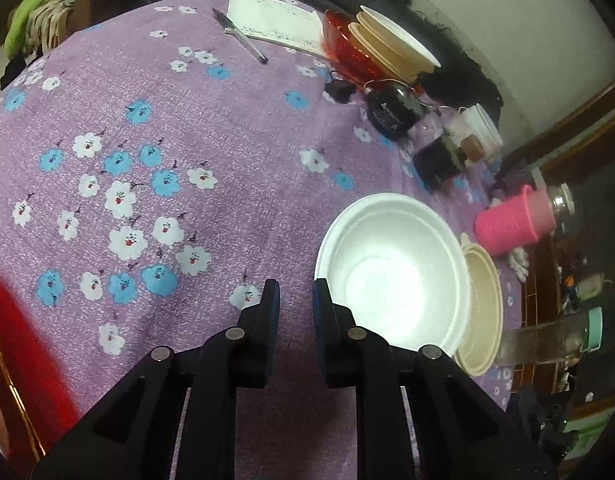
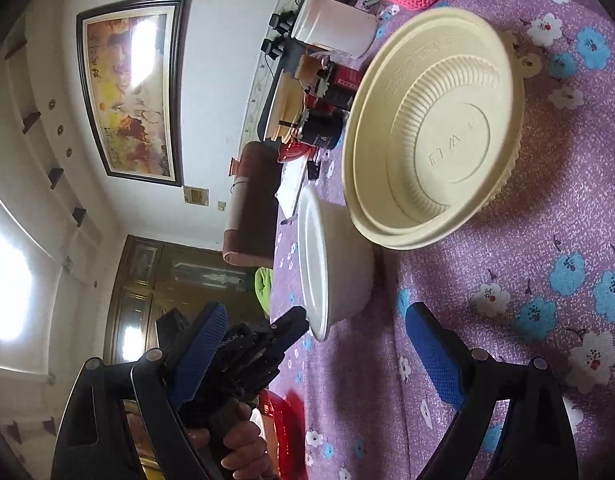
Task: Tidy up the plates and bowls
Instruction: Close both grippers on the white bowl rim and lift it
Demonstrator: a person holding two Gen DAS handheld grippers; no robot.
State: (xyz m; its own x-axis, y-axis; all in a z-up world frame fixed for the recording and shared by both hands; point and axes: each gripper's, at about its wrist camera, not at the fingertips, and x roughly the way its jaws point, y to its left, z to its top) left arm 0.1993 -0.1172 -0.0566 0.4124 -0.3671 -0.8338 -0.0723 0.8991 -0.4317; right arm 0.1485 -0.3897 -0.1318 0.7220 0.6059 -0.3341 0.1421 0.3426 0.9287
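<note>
embossed marks in cream bowl (image 2: 439,128), unreadable

I'm working in a home living room: flowered tablecloth (image 1: 227,128), framed painting (image 2: 131,88) on the wall, sofa (image 2: 251,204), wooden cabinet (image 2: 159,292) behind.

left gripper (image 1: 294,292) fingers narrow, right gripper (image 2: 315,320) fingers wide

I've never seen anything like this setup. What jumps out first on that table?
The purple flowered tablecloth fills the scene. On it a big white bowl sits just ahead of the left gripper, with a ribbed cream bowl right beside it. At the far edge, a red bowl holds more cream bowls, and a pink knitted sleeve wraps a jar.
</note>
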